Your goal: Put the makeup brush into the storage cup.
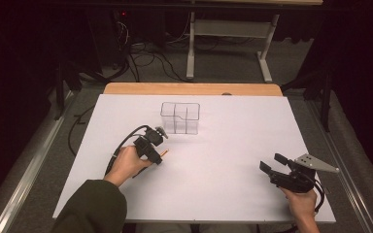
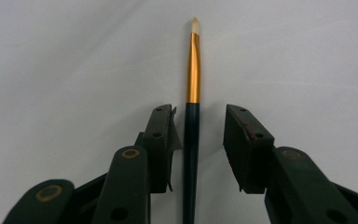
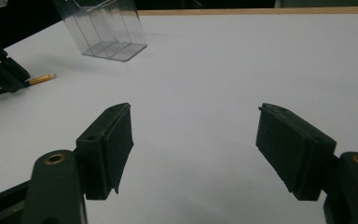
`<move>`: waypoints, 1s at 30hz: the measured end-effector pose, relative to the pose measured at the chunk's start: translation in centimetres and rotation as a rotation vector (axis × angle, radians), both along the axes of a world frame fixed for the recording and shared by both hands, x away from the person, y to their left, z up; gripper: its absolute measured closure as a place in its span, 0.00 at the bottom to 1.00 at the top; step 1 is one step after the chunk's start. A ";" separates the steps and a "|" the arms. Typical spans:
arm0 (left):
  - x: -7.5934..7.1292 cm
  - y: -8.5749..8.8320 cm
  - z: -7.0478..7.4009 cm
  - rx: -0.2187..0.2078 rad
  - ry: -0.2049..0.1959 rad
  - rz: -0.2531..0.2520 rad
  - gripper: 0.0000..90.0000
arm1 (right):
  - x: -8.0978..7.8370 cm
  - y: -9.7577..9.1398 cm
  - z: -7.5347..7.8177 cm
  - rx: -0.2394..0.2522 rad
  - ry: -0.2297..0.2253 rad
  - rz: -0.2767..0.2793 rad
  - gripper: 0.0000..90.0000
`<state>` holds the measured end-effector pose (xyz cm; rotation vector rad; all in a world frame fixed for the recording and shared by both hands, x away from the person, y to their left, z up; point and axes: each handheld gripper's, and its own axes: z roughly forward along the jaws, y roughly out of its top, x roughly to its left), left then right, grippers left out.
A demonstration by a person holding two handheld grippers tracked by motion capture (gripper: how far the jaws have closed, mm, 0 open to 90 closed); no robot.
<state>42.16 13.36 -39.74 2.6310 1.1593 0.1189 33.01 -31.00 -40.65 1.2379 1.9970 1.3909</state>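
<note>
A paintbrush with a dark handle, gold ferrule and pale tip lies flat on the white table. My left gripper is lowered over it, open, with the handle running between the jaws and close to the left one. From above, the left gripper sits left of centre with the brush tip poking out beside it. My right gripper is open and empty near the front right; in its own view the right gripper faces bare table, with the brush tip at far left.
A clear plastic organiser with several compartments stands upright toward the back centre, also seen as the organiser in the right gripper view. The white table sheet ends at a wooden strip at the back. Cables and a desk frame lie on the floor beyond.
</note>
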 end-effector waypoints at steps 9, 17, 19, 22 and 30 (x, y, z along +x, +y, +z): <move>0.1 -0.1 -0.2 0.020 0.015 -0.005 0.74 | 0.0 0.0 0.0 0.000 0.006 -0.005 0.32; 0.1 -0.1 -0.2 0.023 0.012 0.005 0.79 | 0.1 0.1 -0.1 -0.005 0.014 0.001 0.32; 0.1 -0.1 -0.2 0.028 0.013 0.002 0.80 | 0.1 0.1 -0.1 -0.006 0.013 0.001 0.32; 0.0 -0.3 -0.2 0.030 0.008 0.000 0.82 | 0.0 0.1 -0.1 -0.004 0.011 -0.002 0.33; 0.0 -0.3 -0.2 0.030 0.015 0.001 0.86 | 0.1 0.1 -0.1 -0.008 0.009 -0.001 0.33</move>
